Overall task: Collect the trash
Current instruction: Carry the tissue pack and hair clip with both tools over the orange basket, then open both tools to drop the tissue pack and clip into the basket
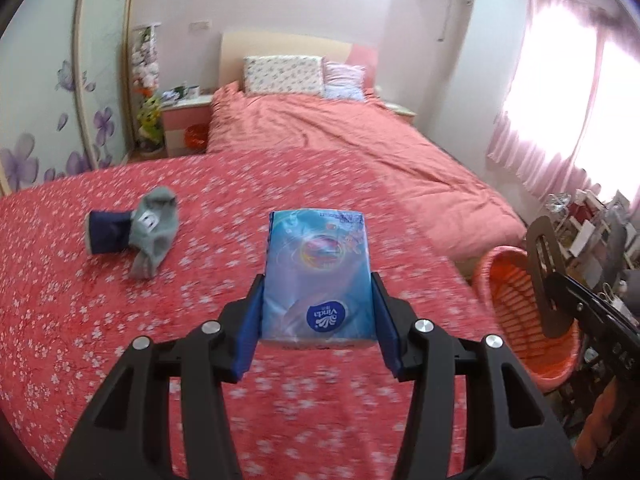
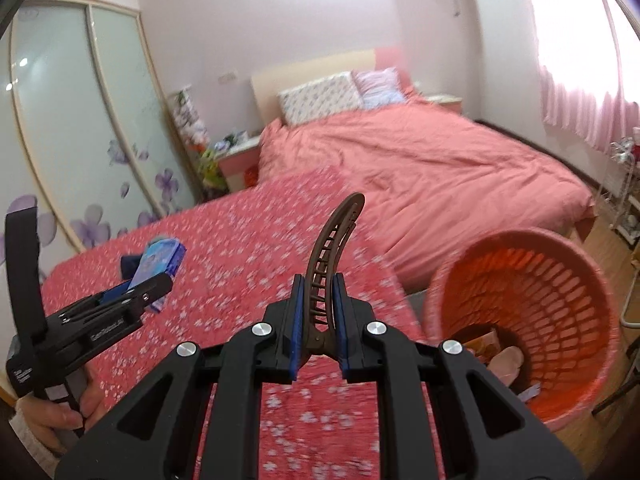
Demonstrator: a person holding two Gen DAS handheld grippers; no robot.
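My left gripper (image 1: 318, 284) is shut on a blue Vinda tissue pack (image 1: 318, 268) and holds it above the red flowered cloth (image 1: 120, 300). It also shows in the right wrist view (image 2: 160, 264), held by the left gripper (image 2: 154, 286) at the left. My right gripper (image 2: 318, 284) is shut on a brown hair clip (image 2: 332, 248), which stands up between the pads. The clip also shows in the left wrist view (image 1: 546, 276), over the orange basket (image 1: 516, 300). The orange basket (image 2: 520, 312) sits to the right of my right gripper with some trash at its bottom.
A grey and navy pair of socks (image 1: 136, 236) lies on the flowered cloth at the left. A bed with a pink cover (image 1: 340, 140) lies beyond. A nightstand (image 1: 186, 124) and a wardrobe (image 1: 40, 100) stand at the left, a cluttered shelf (image 1: 592, 232) at the right.
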